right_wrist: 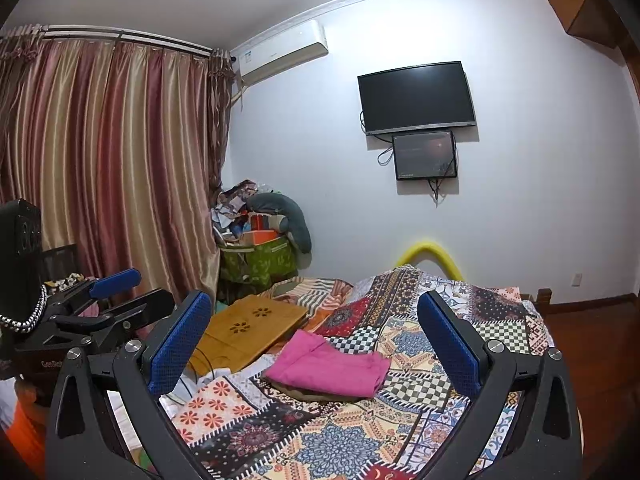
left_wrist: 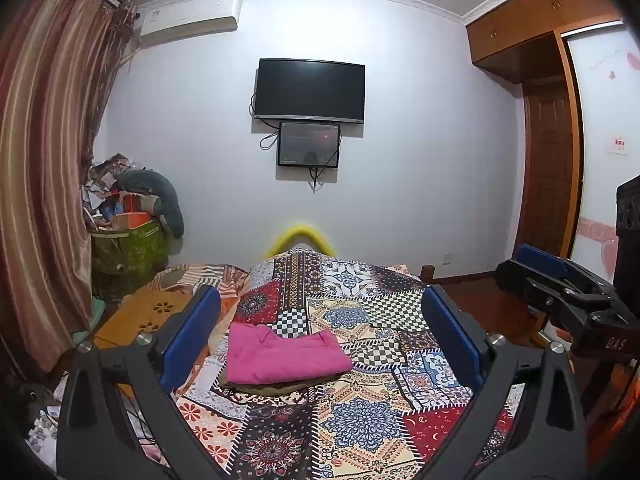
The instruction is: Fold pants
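Pants (left_wrist: 284,356) already folded, lying on the patterned bedspread (left_wrist: 360,412) atop a darker folded garment (left_wrist: 276,387).

Pink cloth looks soft, light and limp, so it will sag and slide off the pile if pinched by one corner; the thick folded edge nearest the cameras seems the best hold. Left gripper (left_wrist: 320,344) and right gripper (right_wrist: 316,344) both hover well apart from it, fingers (right_wrist: 180,340) spread wide and empty.

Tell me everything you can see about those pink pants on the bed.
The pink pants are folded into a flat, roughly rectangular bundle of soft-looking cloth. They lie on a darker olive-brown garment whose edge peeks out beneath, on the patchwork bedspread. Neither gripper touches them; both are open and held back.
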Motion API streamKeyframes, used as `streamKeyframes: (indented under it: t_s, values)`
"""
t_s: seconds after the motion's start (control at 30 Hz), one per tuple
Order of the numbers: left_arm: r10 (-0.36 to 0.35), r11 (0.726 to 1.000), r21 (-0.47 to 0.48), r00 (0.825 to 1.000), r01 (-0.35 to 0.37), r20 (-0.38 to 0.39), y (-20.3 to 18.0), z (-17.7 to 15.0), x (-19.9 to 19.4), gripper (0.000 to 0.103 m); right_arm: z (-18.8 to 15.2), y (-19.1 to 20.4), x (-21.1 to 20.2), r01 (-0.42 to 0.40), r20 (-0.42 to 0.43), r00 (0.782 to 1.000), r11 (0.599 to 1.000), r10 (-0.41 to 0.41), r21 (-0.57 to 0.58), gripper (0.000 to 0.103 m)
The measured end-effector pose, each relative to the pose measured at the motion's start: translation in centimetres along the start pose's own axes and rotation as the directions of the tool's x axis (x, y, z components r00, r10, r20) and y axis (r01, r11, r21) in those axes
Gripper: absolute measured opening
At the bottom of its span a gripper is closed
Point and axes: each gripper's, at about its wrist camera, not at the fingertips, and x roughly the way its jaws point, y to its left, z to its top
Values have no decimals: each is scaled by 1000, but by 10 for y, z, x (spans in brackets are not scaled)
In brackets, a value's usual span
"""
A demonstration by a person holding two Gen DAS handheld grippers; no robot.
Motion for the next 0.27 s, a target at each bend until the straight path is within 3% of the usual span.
streamKeyframes:
  t_s: [0.27]
  values:
    - [-5, 1000, -3, 1000, 5, -1, 1, 1, -1, 102, 0, 0, 0, -1, -1, 1000, 1000, 1, -1, 103]
